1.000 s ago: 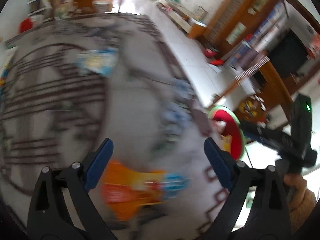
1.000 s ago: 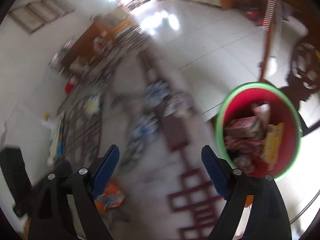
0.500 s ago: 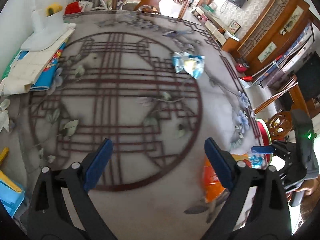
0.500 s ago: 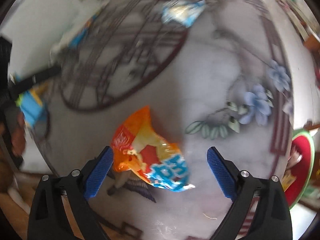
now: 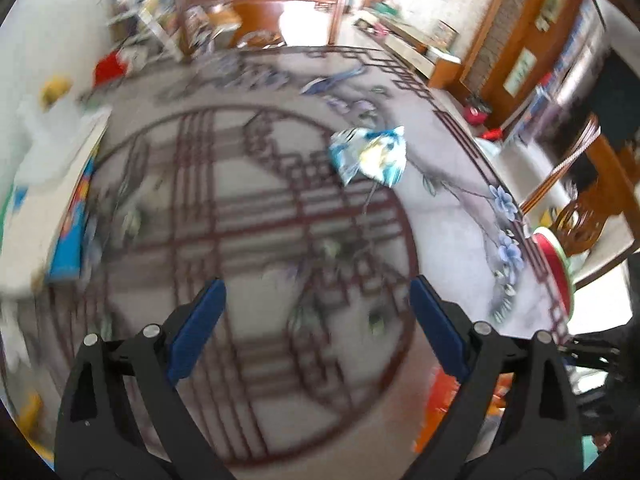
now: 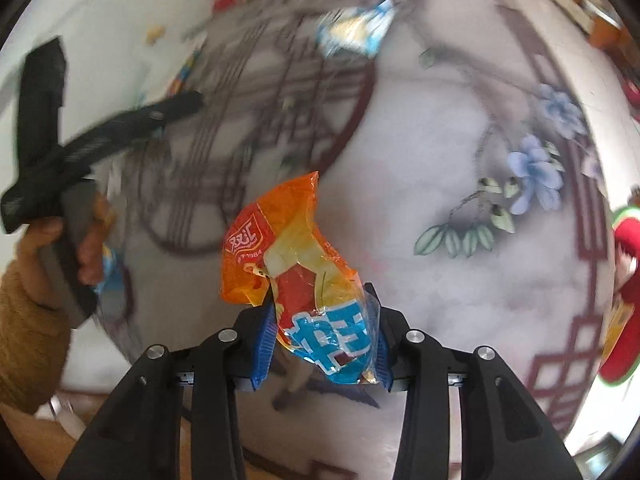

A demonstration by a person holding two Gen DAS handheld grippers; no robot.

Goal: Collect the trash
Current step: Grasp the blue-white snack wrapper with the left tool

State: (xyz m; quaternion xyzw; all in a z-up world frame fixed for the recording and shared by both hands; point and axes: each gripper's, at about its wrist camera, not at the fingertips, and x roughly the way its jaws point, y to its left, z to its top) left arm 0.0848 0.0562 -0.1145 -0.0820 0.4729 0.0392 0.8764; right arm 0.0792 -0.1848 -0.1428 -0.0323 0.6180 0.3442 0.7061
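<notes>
My right gripper (image 6: 322,344) is shut on the blue end of an orange snack wrapper (image 6: 288,252), held over the patterned rug (image 6: 440,184). An orange patch of the wrapper (image 5: 436,400) also shows low right in the left wrist view. My left gripper (image 5: 316,320) is open and empty above the rug (image 5: 248,208); in the right wrist view it (image 6: 120,128) is at the left. A blue and white wrapper (image 5: 368,154) lies on the rug ahead of the left gripper, and it shows at the top of the right wrist view (image 6: 352,30). The red bin with a green rim (image 5: 558,264) stands at the rug's right edge.
A wooden chair (image 5: 588,216) stands behind the bin. Boxes and a mat (image 5: 68,200) line the rug's left edge. Wooden furniture (image 5: 260,0) and shelves stand along the far wall. The bin (image 6: 624,300) holds several wrappers.
My right gripper has closed on the orange wrapper and lifted it off the rug. My left gripper has swung toward the blue and white wrapper.
</notes>
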